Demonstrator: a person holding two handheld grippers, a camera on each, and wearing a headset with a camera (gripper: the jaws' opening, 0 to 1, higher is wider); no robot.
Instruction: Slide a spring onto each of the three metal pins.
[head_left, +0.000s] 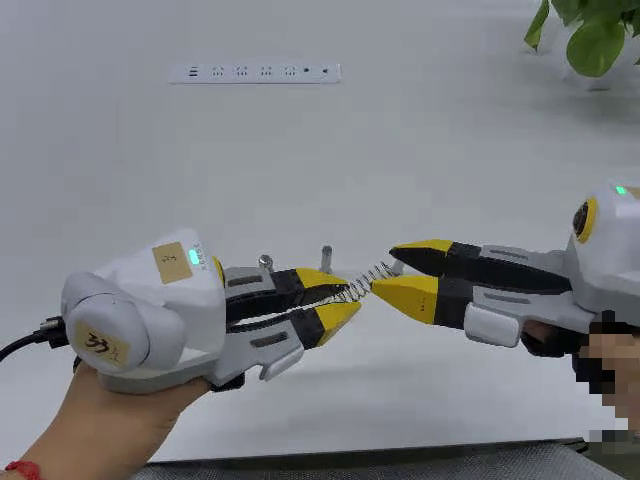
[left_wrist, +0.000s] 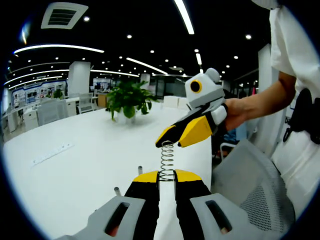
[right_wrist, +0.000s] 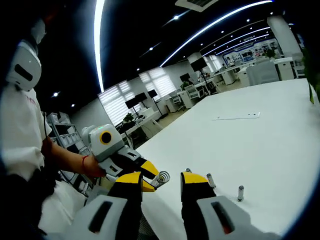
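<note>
A thin metal spring (head_left: 370, 278) hangs in the air between the two grippers, above the white table. My left gripper (head_left: 348, 295) is shut on its near end, and in the left gripper view the spring (left_wrist: 166, 159) stands up from the shut jaws (left_wrist: 166, 176). My right gripper (head_left: 385, 268) is open, its yellow fingertips either side of the spring's far end; the spring (right_wrist: 161, 178) is seen end-on between the jaws. Metal pins (head_left: 265, 262) (head_left: 326, 256) stand upright on the table behind the left gripper. Three pins show in the right gripper view (right_wrist: 240, 192).
A white power strip (head_left: 255, 72) lies at the back of the table (head_left: 430, 150). A green plant (head_left: 590, 35) stands at the far right corner. The table's front edge (head_left: 400, 450) runs just below the grippers, with a grey mesh chair (left_wrist: 250, 185) beside it.
</note>
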